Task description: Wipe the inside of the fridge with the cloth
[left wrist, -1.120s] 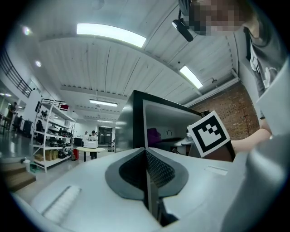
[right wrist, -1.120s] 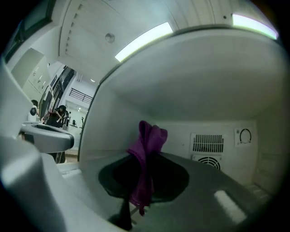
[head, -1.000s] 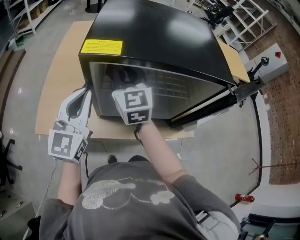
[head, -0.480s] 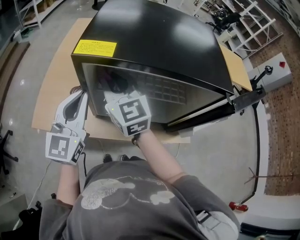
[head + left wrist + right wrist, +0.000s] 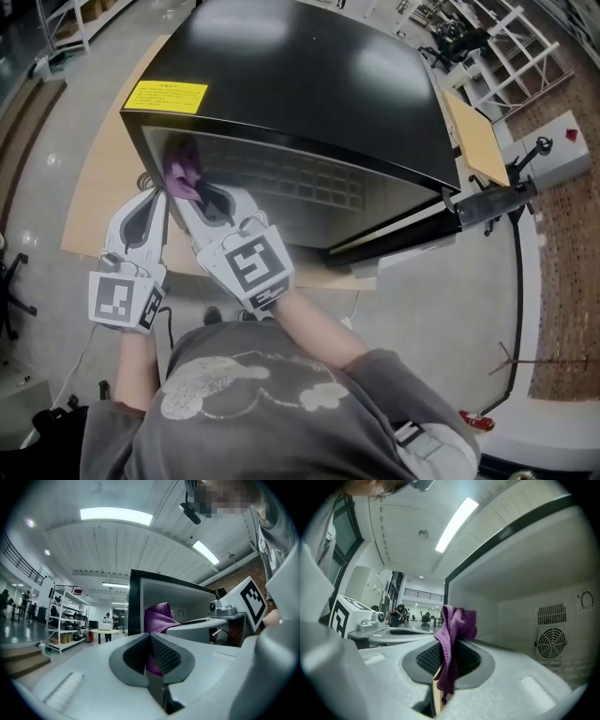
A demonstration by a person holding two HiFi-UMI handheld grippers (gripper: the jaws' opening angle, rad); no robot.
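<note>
Cloth (image 5: 181,169) is what I check first: in the head view it shows as a purple bunch at the fridge's (image 5: 309,75) open front, near the left edge below the yellow label (image 5: 167,95). That view does not show me what grips it. The right gripper view does: the right gripper (image 5: 449,660) has its jaws closed on the cloth, which stands up in a fold above the pads and hangs down in front of them. This view alone looks into the fridge, with pale inner walls and a round fan grille (image 5: 551,641) on the back wall.

The left gripper view shows the left gripper (image 5: 151,656) with its jaws drawn together to a thin seam and nothing held. The cloth sits beyond them on the neighbouring gripper, at the fridge's dark front frame. From the head view, the two grippers lie side by side, the left one just outside the opening, over the wooden table (image 5: 98,187).
</note>
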